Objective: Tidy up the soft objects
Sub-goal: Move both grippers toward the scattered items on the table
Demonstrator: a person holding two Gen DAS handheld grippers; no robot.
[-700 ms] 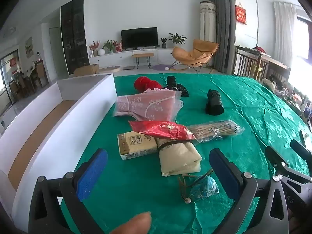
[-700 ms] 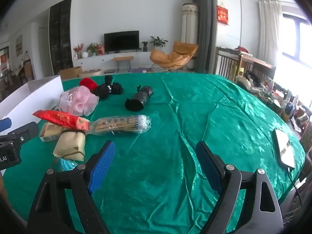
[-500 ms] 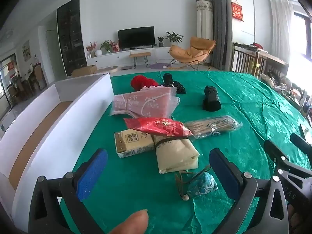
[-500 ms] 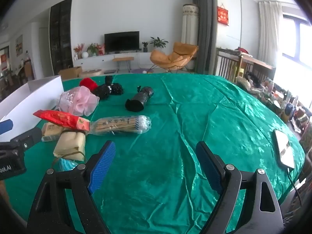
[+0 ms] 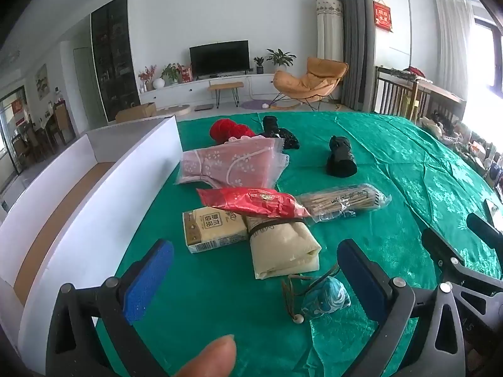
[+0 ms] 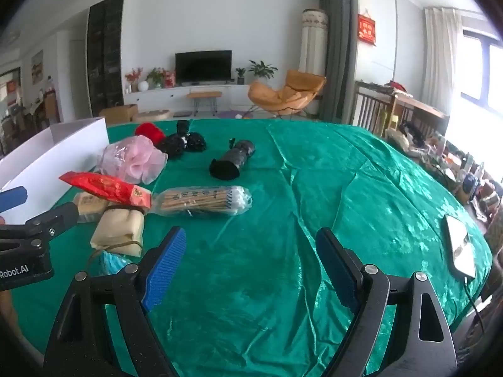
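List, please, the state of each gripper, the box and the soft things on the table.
left gripper: open, holding nothing
right gripper: open, holding nothing
white box: open on top
beige cloth roll: rolled, tied with a band
red packet: sealed, lying across the roll
teal pouch: lying loose, cord slack

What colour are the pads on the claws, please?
Blue pads, clearest in the right wrist view.

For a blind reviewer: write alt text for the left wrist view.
The open left gripper hovers over a green tablecloth, holding nothing, aimed at a cluster of soft items: beige bundle, tissue pack, red packet, pink bag, teal pouch. A white box stands at the left, and the right gripper shows at the right edge.
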